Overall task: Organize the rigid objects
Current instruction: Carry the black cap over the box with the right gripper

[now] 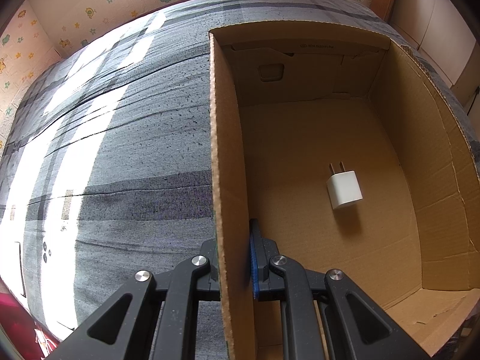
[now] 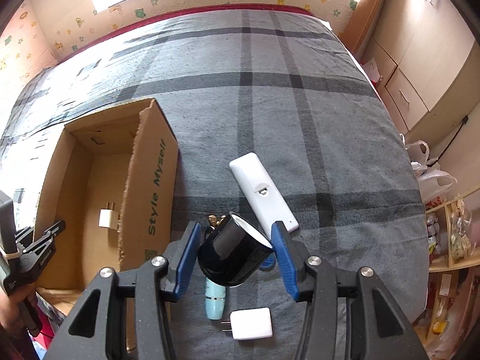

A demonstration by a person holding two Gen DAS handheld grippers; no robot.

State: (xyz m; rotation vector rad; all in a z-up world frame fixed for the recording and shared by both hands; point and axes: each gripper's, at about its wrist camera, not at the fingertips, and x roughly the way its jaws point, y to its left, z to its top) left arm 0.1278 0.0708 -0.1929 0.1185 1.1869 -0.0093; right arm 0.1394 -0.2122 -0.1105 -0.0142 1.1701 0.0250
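A cardboard box (image 1: 228, 156) stands open on the grey plaid bed; it also shows in the right wrist view (image 2: 150, 174). A white plug adapter (image 1: 345, 189) lies on its floor. My left gripper (image 1: 232, 258) is shut on the box's left wall. My right gripper (image 2: 235, 240) is open around a black cup (image 2: 231, 252) with a white inside, tilted; I cannot tell if the pads touch it. A white remote (image 2: 261, 192), a light blue tube (image 2: 215, 300), a second white adapter (image 2: 252, 324) and a small blue item (image 2: 267, 262) lie on the bed nearby.
Keys or a small metal item (image 2: 214, 219) lie behind the cup. A wooden cabinet (image 2: 420, 69) and shelves with bags (image 2: 444, 231) stand to the right of the bed. A patterned wall (image 2: 180, 3) runs along the far edge.
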